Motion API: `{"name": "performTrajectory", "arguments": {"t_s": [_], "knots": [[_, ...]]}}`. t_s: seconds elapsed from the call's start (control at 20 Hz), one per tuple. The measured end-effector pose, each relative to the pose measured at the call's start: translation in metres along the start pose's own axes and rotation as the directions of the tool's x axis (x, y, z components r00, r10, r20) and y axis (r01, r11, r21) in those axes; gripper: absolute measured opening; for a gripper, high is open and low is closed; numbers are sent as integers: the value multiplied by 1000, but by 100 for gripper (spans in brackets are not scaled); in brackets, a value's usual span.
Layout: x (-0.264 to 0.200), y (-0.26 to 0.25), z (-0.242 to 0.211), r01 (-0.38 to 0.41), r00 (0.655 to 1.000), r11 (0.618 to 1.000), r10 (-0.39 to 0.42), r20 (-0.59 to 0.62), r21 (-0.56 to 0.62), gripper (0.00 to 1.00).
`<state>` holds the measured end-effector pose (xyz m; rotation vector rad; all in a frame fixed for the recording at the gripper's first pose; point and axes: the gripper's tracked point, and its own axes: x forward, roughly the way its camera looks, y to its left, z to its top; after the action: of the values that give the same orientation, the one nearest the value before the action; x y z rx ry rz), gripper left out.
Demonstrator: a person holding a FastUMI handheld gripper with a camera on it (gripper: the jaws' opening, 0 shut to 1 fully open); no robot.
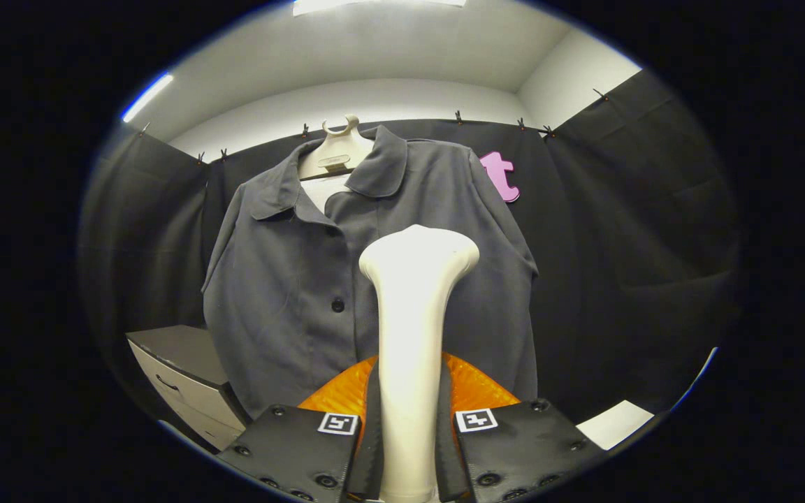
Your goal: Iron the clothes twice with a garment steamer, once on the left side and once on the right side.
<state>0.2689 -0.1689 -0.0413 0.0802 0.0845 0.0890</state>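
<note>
One grey shirt is hanging on a hanger, serving as the landmark. Left of it, low, a drawer unit is standing. Before its middle, the jaws are clamping the garment steamer upright; a slackening hold risks it tilting, or its head snagging a button.

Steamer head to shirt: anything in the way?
Nothing visible. The gripper is shut on the garment steamer, whose head rises beyond the fingers in front of the grey shirt on its hanger. No other thing shows between head and fabric. The cabinet stands off to the side, below the shirt's sleeve.
</note>
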Motion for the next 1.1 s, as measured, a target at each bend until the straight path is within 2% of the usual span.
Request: {"name": "performTrajectory", "arguments": {"t_s": [0.5,1.1], "knots": [[3,0,-22,-6,999,1000,5,-41,-5,37],[-27,-10,-101,34,986,999,-31,-166,16,37]]}}
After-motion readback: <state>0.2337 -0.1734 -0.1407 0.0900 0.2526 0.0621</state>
